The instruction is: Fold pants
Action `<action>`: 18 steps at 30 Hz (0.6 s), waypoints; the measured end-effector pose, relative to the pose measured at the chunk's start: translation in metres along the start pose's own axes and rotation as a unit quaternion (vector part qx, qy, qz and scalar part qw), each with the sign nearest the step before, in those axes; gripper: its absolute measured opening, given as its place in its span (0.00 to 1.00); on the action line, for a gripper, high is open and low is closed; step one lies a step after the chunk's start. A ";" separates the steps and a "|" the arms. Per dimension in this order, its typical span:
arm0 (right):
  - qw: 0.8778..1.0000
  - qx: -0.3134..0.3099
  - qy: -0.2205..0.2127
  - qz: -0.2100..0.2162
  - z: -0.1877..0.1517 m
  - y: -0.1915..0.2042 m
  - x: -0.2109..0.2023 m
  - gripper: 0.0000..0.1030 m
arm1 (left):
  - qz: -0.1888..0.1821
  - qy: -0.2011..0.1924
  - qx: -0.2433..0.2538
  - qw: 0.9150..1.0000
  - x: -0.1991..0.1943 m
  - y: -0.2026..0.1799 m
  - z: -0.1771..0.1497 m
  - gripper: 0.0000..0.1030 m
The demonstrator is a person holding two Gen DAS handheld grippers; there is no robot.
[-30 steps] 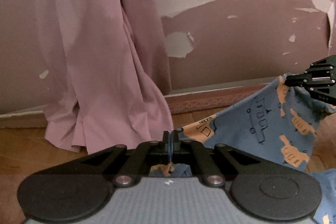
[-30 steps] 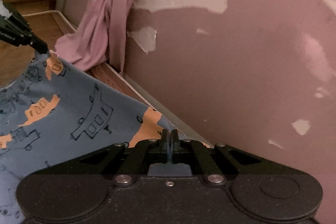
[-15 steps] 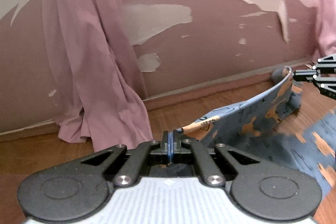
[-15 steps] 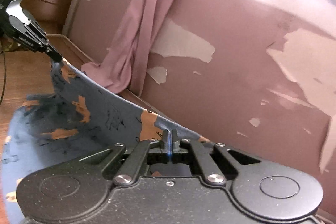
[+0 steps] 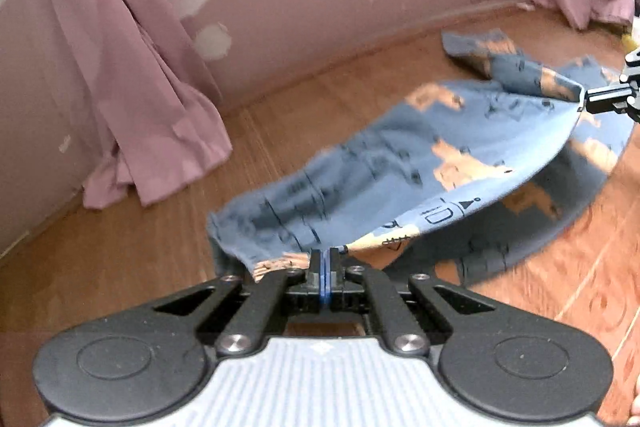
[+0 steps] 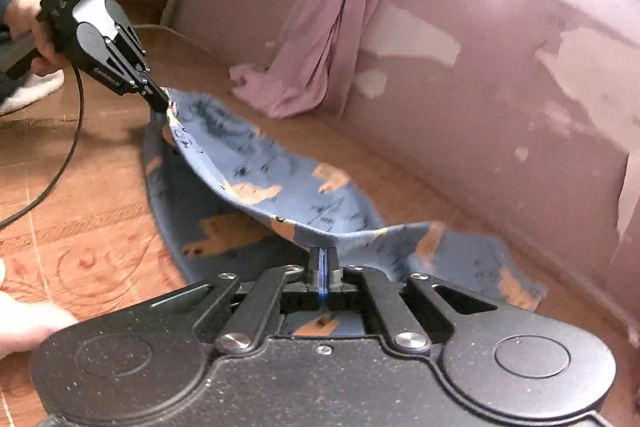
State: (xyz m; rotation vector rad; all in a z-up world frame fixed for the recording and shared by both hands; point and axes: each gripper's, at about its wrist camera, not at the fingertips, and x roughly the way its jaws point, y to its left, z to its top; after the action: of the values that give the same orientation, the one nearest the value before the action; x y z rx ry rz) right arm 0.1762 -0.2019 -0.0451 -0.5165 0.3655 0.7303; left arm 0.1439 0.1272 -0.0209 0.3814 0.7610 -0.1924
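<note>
In the left wrist view we see the left hand-held gripper [image 5: 325, 259] pressed together on an edge of the pants [image 5: 400, 163], blue cloth with orange shapes and dark line drawings. Half a second ago this view faced the wall and the cloth ran as a narrow band toward the right; now we look down on the wooden floor [image 5: 120, 267], and the lifted layer spreads wide above a lower layer lying flat on the floor. The pink curtain [image 5: 132, 87] has shifted to the left side. At the right edge the right hand-held gripper [image 5: 588, 103] pinches the far corner of the same edge; most of its body is cut off by the frame. The print is blurred, so we cannot read the drawings.

In the right wrist view our right hand-held gripper [image 6: 324, 255] is closed on the pants [image 6: 288, 187], the cloth sagging between the two grips. The left hand-held gripper [image 6: 162, 103] clamps the other end, and now its whole body and the hand [image 6: 32, 27] around its grip show, where before only its front was in frame. A dark cable [image 6: 68, 155] curves over the floor [image 6: 80, 247]. A pale blurred shape at the lower left we cannot identify
</note>
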 end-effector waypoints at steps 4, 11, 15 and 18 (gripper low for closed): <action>0.998 0.012 0.045 0.030 -0.007 0.004 0.009 0.00 | -0.012 0.019 0.006 1.000 0.005 -0.003 -0.009 0.01; 0.998 -0.010 0.047 0.036 -0.001 -0.015 0.003 0.46 | -0.009 0.011 0.047 0.999 -0.005 -0.020 -0.007 0.19; 0.989 -0.124 0.049 0.058 0.009 -0.024 0.016 0.47 | -0.001 0.015 0.099 0.995 -0.003 -0.031 -0.005 0.23; 0.965 -0.238 0.045 0.098 0.017 -0.026 0.024 0.48 | 0.005 0.024 0.132 0.991 -0.002 -0.031 -0.003 0.23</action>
State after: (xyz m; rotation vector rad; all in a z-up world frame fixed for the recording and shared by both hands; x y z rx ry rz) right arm 0.2134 -0.1954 -0.0345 -0.9797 0.3276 0.9968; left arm 0.1310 0.1002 -0.0302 0.6426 0.7833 -0.2773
